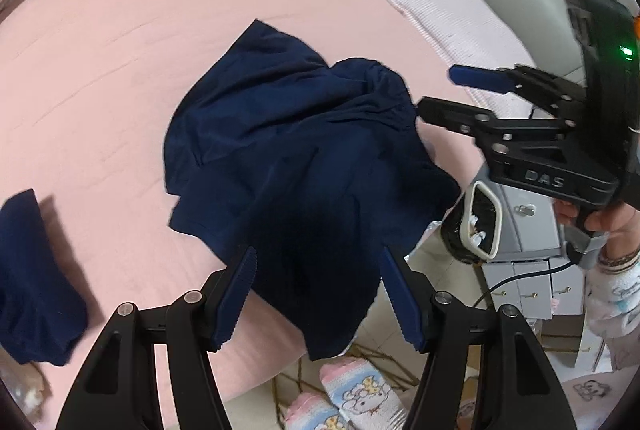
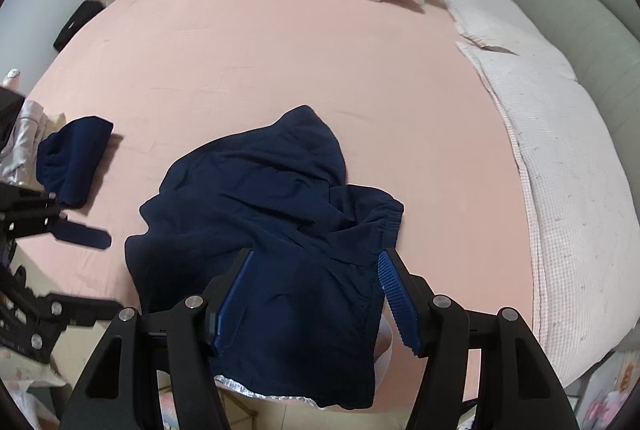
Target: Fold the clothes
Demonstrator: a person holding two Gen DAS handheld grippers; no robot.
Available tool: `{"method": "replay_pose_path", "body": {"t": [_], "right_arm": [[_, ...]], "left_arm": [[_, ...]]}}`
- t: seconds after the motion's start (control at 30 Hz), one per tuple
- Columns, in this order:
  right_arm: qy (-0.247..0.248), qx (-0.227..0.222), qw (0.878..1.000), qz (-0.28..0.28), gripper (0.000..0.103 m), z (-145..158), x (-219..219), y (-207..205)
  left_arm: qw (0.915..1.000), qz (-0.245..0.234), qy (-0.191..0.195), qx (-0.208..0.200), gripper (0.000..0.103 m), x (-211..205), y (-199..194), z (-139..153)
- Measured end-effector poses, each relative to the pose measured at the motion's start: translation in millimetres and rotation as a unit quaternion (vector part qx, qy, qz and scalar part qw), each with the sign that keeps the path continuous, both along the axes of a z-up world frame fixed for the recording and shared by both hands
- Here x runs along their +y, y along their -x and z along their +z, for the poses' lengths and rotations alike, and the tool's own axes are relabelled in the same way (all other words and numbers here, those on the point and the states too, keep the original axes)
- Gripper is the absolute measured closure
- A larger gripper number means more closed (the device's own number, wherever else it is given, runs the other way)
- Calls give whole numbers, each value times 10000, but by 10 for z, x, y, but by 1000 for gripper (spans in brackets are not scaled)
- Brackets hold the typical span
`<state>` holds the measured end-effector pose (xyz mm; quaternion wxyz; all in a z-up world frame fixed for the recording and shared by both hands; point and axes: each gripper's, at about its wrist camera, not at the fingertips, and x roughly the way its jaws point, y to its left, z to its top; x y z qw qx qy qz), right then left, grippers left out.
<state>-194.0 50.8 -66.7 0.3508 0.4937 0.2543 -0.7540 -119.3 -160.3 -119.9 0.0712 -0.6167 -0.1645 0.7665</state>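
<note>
We read "DAS" on the side of our right gripper (image 1: pixel 436 92). Its jaws are wide open and hold nothing. Our left gripper (image 1: pixel 316 294) has open, empty jaws too. The blue shorts (image 2: pixel 264 226) lie crumpled on the pink bed (image 2: pixel 260 50), with one end hanging over the near edge. A smaller blue cloth (image 2: pixel 74 158) lies left, partly cut off in the left view.
</note>
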Motion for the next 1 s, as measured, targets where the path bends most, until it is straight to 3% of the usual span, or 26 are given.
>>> {"method": "replay_pose_path", "body": {"t": [0.13, 0.23, 0.37, 0.57, 0.73, 0.9, 1.0], "right_arm": [[-315, 2, 9991, 293, 40, 49, -112, 66], [-402, 23, 9983, 423, 40, 121, -156, 111], [-396, -337, 9975, 474, 40, 181, -166, 196], [-735, -455, 9933, 768, 40, 142, -300, 261], [-1383, -774, 9789, 1292, 40, -62, -453, 286], [-1862, -1225, 9645, 1417, 40, -385, -580, 443], [-1954, -1360, 9631, 1253, 40, -536, -629, 590]], "left_arm": [[9996, -142, 225, -133, 41, -66, 176, 14], [9993, -327, 103, -144, 41, -37, 273, 9], [9966, -738, 202, -303, 41, 85, 399, -85], [9957, -883, 94, -247, 41, 82, 479, -280], [9930, -1164, -53, -219, 41, 67, 491, -391], [9884, -1487, 306, -40, 41, 82, 538, -429], [9877, -1470, 487, 208, 41, 47, 564, -418]]}}
